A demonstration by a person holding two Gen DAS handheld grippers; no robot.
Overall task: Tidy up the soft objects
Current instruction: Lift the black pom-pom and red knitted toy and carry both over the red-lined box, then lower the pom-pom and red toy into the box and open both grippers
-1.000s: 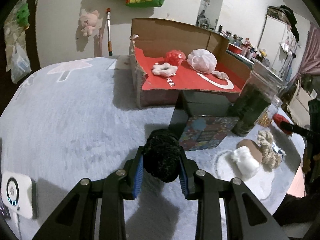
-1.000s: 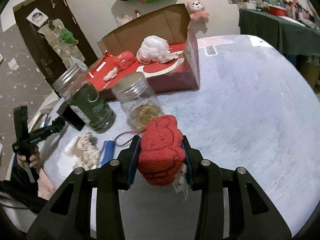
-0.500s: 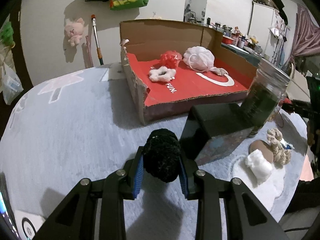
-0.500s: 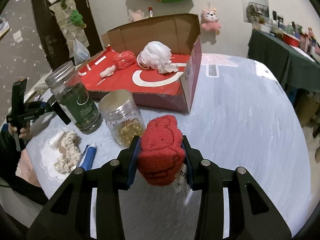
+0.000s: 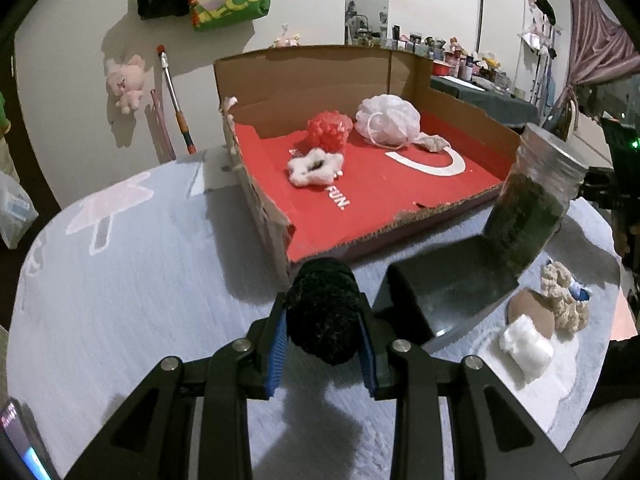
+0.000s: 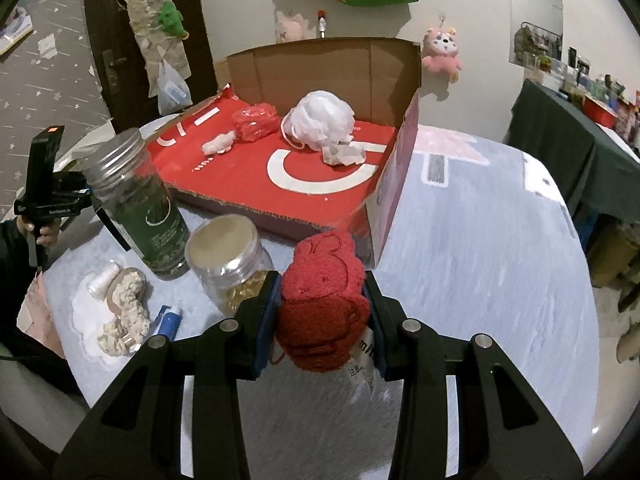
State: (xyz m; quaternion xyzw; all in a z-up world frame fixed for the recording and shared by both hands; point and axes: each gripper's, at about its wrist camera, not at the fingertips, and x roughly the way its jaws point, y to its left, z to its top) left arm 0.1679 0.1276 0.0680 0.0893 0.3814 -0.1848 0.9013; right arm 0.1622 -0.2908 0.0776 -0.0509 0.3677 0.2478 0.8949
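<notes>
My left gripper is shut on a black fuzzy pom-pom, held above the grey tablecloth just in front of the open cardboard box. My right gripper is shut on a red plush towel with a white tag, near the box's front right corner. Inside the red-lined box lie a white mesh pouf, a red mesh ball and a white scrunchie.
A dark green jar, a jar of gold pieces and a dark box stand before the cardboard box. A cream knitted piece, a white roll and a blue tube lie on a white mat. A person's hand holds a black device at the left.
Both grippers have rolled and risen, carrying their soft objects toward the cardboard box, which now looks closer and more upright. Both grips are unchanged.
</notes>
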